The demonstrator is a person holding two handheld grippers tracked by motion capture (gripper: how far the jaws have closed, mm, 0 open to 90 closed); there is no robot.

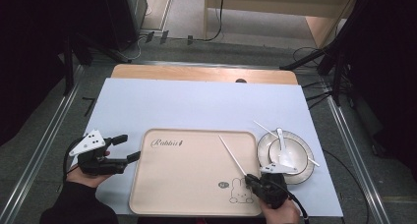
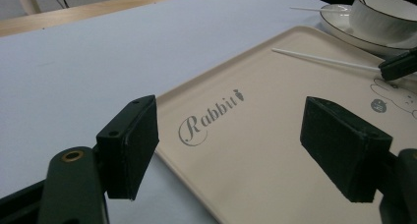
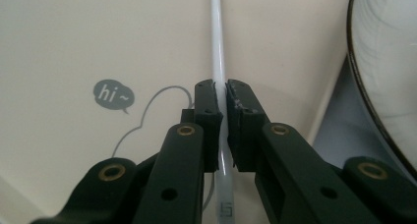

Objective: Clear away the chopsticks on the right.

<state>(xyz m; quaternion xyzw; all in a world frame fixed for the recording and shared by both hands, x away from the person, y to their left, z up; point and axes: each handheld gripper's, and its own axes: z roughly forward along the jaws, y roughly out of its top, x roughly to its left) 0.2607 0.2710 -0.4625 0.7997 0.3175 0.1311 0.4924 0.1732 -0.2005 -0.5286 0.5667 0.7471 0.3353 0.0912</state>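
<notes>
A beige tray [image 1: 187,184] printed with "Rabbit" and a rabbit drawing lies at the table's front. My right gripper [image 1: 250,179] is over the tray's front right corner, shut on the near end of a thin white chopstick [image 1: 232,156]. The chopstick points away toward the tray's far edge. In the right gripper view the pads [image 3: 212,106] pinch the chopstick [image 3: 218,37] above the tray [image 3: 98,37], beside a "hi" bubble. My left gripper [image 1: 130,147] is open at the tray's left edge with nothing between its pads [image 2: 130,145]; from there the chopstick [image 2: 324,59] is at the upper right.
Right of the tray stands a black-rimmed white plate [image 1: 263,148] holding a bowl [image 1: 295,157] with a white spoon [image 1: 282,144] in it. A second white chopstick [image 1: 265,128] rests across the plate's far rim. A pale sheet [image 1: 196,106] covers the table.
</notes>
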